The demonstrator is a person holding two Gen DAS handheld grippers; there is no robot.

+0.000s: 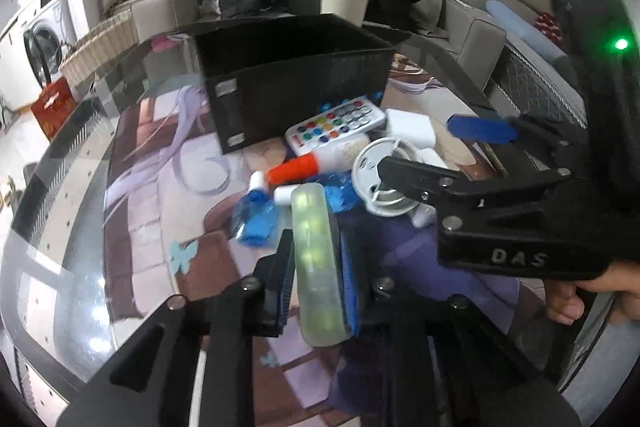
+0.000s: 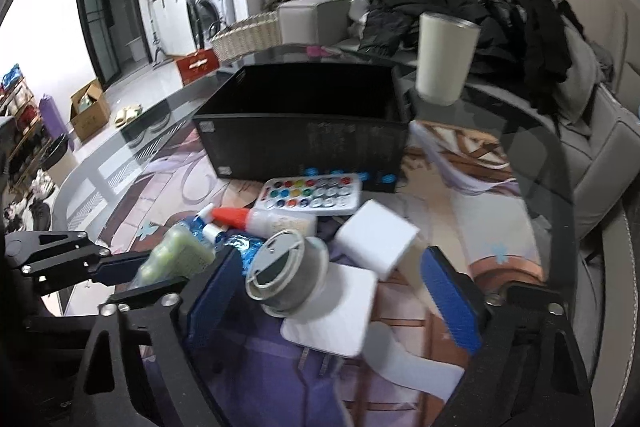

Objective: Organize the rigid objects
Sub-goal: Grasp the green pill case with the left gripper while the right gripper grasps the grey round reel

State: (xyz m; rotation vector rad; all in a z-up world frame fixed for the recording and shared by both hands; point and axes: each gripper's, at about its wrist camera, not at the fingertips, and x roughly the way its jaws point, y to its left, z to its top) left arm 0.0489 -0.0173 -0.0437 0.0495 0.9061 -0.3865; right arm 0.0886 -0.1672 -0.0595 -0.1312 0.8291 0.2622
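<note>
left gripper point(image 1: 316, 267): jaws closed on a pale green translucent case point(image 1: 316, 259), one pad on each long side; the case stood out past the fingertips, lifted over the pile.
right gripper point(image 2: 332, 291): jaws wide, pads touching nothing; a round grey and white puck point(image 2: 286, 275) sat between them, tilted on a flat white adapter point(image 2: 340, 311).
black bin point(image 2: 304, 131): stood open on the glass table point(image 1: 72, 227), behind the pile.
pile: a white remote point(image 2: 312, 193) with coloured buttons lay just before the bin; a glue bottle point(image 2: 264, 219) with an orange cap lay beside it; a white charger block point(image 2: 376, 239) sat to the right; a blue plastic bottle point(image 1: 256, 219) lay at the left.
cream cup point(image 2: 444, 59): stood at the table's far edge, right of the bin.
hand point(image 1: 592, 291): held the right gripper's handle.
</note>
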